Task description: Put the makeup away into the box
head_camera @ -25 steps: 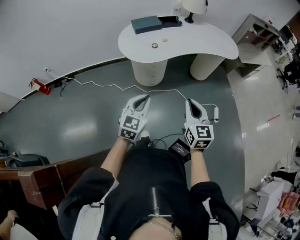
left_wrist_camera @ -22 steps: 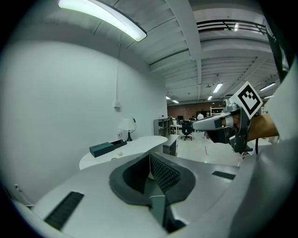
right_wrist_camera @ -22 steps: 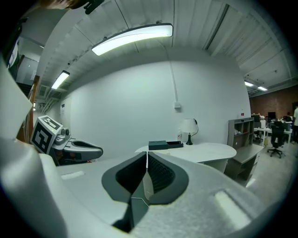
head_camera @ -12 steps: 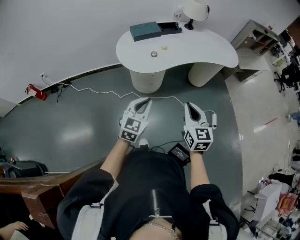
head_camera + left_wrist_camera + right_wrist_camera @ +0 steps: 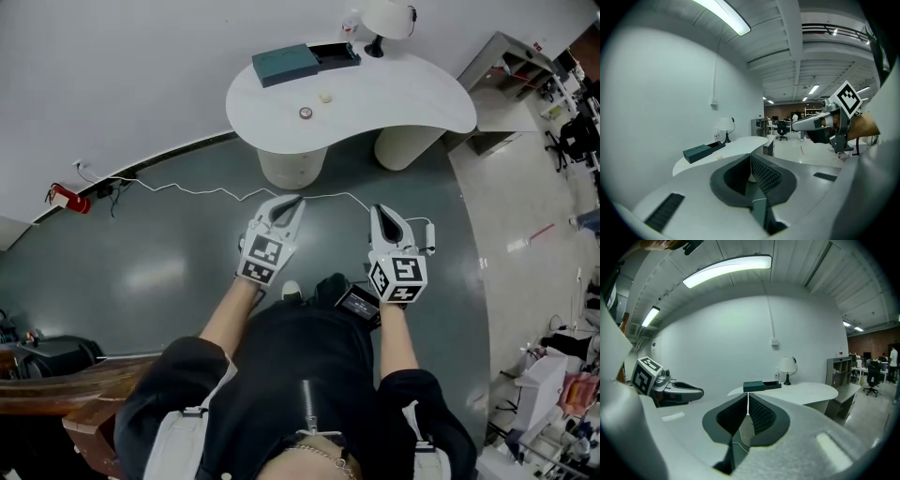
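The left gripper and right gripper are both pressed together on nothing. They point side by side over the floor toward the worktop, which stands well apart ahead. A ringed makeup piece and a pale piece lie on its left part, with the box behind them at the far edge. Both pieces sit almost straight ahead of the left gripper, so it looks the nearer one. They are too small to show a long axis.
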A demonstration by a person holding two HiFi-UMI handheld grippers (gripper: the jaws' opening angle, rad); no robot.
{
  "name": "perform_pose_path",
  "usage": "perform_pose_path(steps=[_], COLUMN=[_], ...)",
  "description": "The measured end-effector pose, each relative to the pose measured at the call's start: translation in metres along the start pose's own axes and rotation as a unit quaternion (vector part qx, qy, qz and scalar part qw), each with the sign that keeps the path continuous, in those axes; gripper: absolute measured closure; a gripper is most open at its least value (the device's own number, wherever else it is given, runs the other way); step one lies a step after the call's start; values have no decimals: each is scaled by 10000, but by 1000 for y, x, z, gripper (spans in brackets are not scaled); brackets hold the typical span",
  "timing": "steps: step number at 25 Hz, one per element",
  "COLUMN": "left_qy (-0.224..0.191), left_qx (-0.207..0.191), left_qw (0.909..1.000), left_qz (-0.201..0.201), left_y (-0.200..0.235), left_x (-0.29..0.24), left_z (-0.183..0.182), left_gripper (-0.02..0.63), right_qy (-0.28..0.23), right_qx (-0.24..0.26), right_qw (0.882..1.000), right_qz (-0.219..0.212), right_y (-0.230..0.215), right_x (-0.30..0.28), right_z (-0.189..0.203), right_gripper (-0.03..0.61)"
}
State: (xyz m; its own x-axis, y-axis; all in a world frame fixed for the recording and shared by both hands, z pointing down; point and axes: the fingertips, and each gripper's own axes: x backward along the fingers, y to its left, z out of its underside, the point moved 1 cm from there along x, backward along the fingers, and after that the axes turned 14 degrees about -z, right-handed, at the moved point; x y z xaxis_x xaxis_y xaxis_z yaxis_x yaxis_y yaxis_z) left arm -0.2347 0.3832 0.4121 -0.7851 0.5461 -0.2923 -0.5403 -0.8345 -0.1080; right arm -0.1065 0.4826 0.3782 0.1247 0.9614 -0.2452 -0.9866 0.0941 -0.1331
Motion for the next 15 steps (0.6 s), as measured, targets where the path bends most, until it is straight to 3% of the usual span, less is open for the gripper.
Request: perform_pose_path(steps=[15], left_qy=[243], left_qx=[36], left_qw=[9997], left_qz=[-50], left_y=[17], left_x=[-80], left_z=[-2], left_gripper=[600], right_qy=[49], right_qx=[-82], right_qw=[9997], right_qz=[-245], right_y=[-57], right_x=[-69], right_z=[-9], right_gripper=[572])
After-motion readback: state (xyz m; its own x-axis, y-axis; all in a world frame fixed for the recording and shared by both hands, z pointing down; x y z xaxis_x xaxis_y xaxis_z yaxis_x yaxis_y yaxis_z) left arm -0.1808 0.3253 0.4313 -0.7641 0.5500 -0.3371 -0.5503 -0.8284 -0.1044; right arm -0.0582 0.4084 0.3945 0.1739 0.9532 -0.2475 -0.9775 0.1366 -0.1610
